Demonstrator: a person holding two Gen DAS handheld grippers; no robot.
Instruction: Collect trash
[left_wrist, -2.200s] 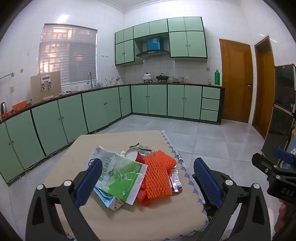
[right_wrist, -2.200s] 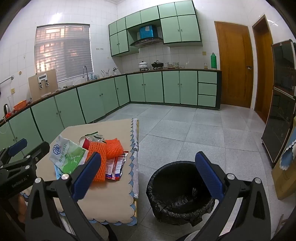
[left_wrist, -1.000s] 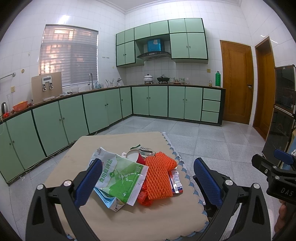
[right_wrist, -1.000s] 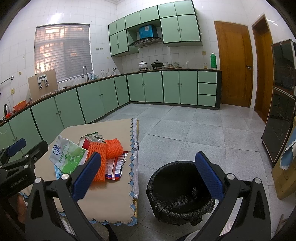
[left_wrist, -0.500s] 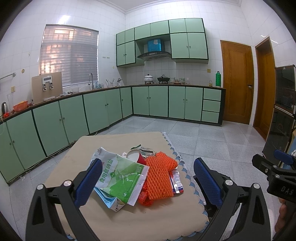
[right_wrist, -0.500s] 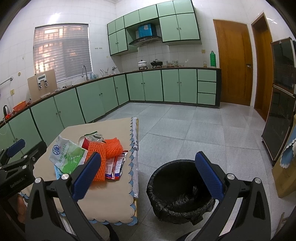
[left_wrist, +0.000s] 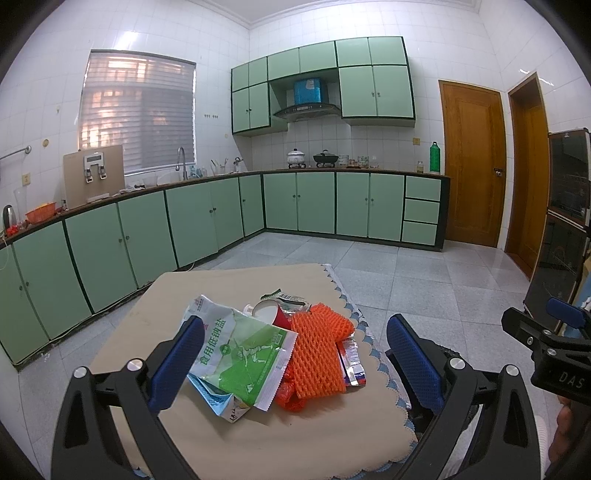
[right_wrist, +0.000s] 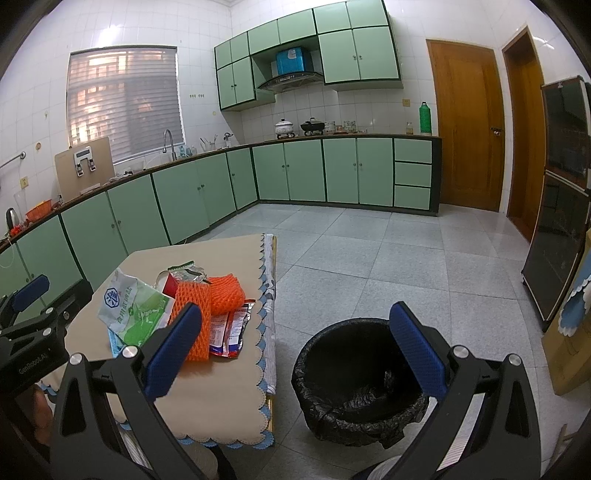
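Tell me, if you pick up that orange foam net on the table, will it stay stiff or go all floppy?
Probably floppy: the orange foam net already lies bent, draped over the other wrappers. It is likely very light, being open mesh full of holes. Its bumpy surface should not slip between the pads, though lifting it might nudge the red paper cup beside it, which lies on its side.

Beige-clothed table with green salt bag, orange foam net, red cup, wrappers.
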